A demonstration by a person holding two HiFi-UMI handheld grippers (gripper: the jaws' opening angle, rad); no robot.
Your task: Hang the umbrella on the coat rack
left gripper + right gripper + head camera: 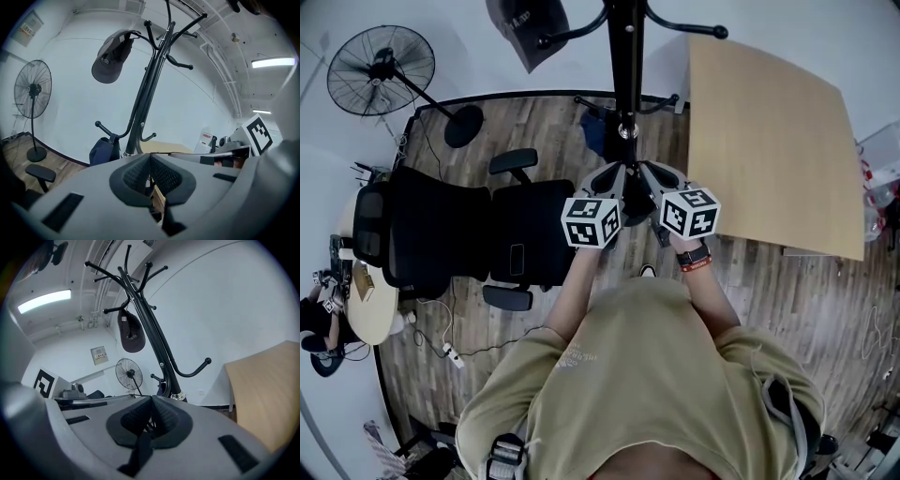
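A dark blue folded umbrella (103,150) hangs from a low hook of the black coat rack (146,93), beside its pole. In the head view the umbrella (592,134) shows as a blue bundle left of the rack's pole (625,75). In the right gripper view the pole (157,345) mostly hides it. My left gripper (617,171) and right gripper (647,171) are held side by side just in front of the pole, apart from the umbrella. The left gripper (150,165) and the right gripper (151,408) are both shut, pads pressed together with nothing between them.
A black cap (111,56) hangs on an upper hook. A wooden tabletop (769,141) stands to the right of the rack. A black office chair (469,234) is at the left, with a standing fan (380,58) behind it. Cables lie on the floor.
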